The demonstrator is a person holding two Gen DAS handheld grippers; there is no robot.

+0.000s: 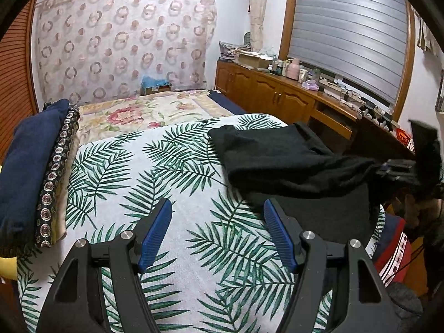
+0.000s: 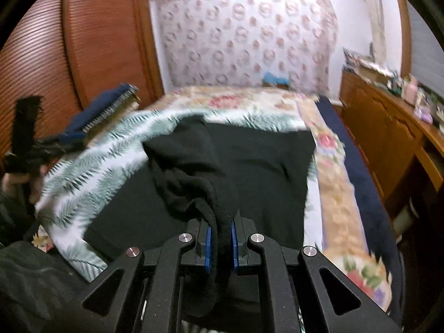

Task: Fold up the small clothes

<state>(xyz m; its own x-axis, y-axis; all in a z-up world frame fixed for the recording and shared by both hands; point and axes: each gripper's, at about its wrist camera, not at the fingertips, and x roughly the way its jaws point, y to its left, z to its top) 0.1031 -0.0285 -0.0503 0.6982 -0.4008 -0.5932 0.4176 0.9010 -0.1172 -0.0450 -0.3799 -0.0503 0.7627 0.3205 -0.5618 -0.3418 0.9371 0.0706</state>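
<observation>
Left tongs (image 1: 216,216) agape, empty, over fern-print sheet (image 1: 116,166); right tongs (image 2: 221,238) pinching black garment (image 2: 249,166).

Garment (image 1: 280,158) on leaf-print cloth (image 1: 166,183), right side; folded stack (image 1: 30,166) at left edge

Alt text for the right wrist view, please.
The right gripper is shut on a bunched edge of a black garment that lies on a palm-leaf print cloth over a floral bed. At far left, a hand holds the left gripper.
</observation>
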